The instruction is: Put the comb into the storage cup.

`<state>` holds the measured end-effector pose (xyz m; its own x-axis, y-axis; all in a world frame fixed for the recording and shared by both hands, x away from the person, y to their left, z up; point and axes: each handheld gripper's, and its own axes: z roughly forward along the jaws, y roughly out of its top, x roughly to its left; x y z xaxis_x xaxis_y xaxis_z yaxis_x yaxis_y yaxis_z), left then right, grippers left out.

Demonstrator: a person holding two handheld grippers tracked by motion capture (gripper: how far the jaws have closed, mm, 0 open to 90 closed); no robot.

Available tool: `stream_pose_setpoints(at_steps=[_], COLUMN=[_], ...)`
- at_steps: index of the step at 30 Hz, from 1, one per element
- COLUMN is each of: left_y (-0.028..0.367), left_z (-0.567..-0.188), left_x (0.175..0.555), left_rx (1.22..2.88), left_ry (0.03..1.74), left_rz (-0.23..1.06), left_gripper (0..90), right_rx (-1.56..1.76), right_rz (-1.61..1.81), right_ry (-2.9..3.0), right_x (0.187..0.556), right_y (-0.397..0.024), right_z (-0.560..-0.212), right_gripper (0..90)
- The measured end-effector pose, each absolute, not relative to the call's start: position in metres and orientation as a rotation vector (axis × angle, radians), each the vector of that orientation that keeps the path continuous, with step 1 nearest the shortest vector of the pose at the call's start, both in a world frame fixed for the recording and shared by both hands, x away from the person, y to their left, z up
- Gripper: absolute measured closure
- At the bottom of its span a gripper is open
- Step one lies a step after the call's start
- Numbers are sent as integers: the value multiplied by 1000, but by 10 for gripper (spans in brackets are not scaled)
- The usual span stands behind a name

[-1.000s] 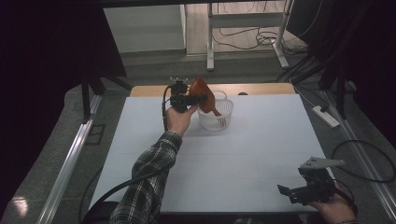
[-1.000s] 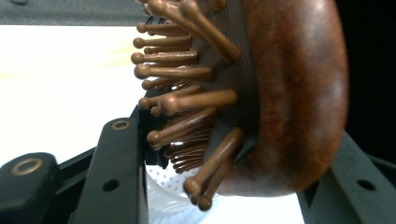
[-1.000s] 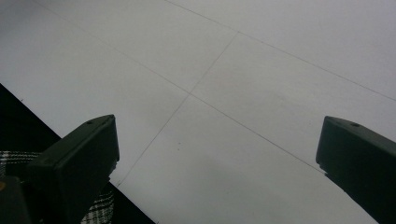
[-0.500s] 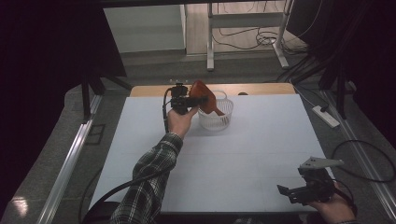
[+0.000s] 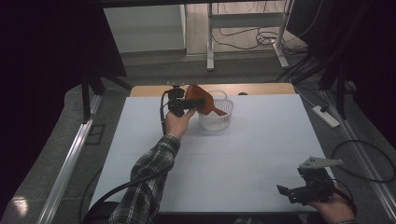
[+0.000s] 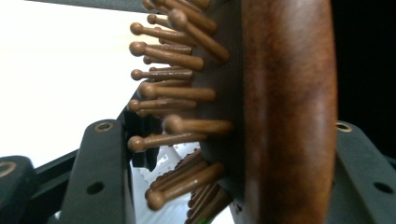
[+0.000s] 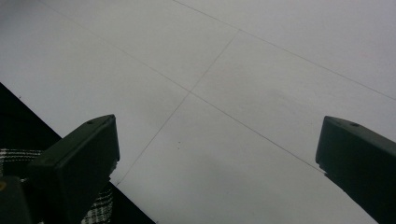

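1. Near right: right gripper (image 5: 299,190) rests at the table's near edge, jaws spread wide, nothing between them. The right gripper view looks over bare table (image 7: 243,93). Idle.
2. Near left: plaid sleeve (image 5: 147,179) reaches from the near edge toward the far centre.
3. Far centre: left gripper (image 5: 189,103) holds the brush (image 5: 205,101) over the near-left rim of the basket (image 5: 217,119). Left gripper view: brush back (image 6: 289,112) lies by one jaw, bristles (image 6: 177,93) point at the other; white basket mesh shows below.
4. Left gripper state: jaws have just been opening, brush between them. A gap shows on the bristle side, so the grip reads as released or nearly so; contact on the back side can't be told.
5. Progress (judgement): brush is at the basket, head over the rim, handle angled down inside. Approx. the release stage. Left to do: brush settles in, then the gripper backs out.
6. Edges: basket sits close to the table's far edge, wood strip (image 5: 261,88) just beyond. Little room far side.
7. Open room: wide bare table near, left and right of the basket. Best exit for the left gripper is back toward the near-left, along the arm's line. Right gripper is well apart, no clash risk.
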<state>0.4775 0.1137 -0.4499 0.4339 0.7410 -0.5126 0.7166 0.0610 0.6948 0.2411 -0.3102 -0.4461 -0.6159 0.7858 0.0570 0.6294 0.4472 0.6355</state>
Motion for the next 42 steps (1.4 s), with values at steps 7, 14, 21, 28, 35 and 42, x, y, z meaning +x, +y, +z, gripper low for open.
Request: stream_pose_setpoints(at_steps=[7, 14, 21, 28, 35, 42], left_y=[112, 109, 106, 105, 106, 110], left_z=[-450, -450, -449, -446, -444, -443], left_x=[478, 479, 479, 478, 475, 473], left_rx=[1705, 1728, 1751, 1778, 1795, 1804], left_ry=[1290, 1281, 1280, 1262, 1243, 1225], left_rz=[76, 100, 142, 197, 223, 222], left_gripper=[392, 321, 237, 176, 128, 106], right_rx=[1224, 1224, 1228, 1230, 1227, 1226], right_rz=[918, 917, 917, 922, 921, 920], right_ry=[2455, 2458, 2457, 2451, 2452, 2456], right_x=[241, 241, 241, 241, 240, 241], right_y=[-310, -310, -310, -311, -310, -310], right_z=[-446, -446, -446, -446, -446, -446], right_gripper=[0, 0, 0, 0, 0, 0])
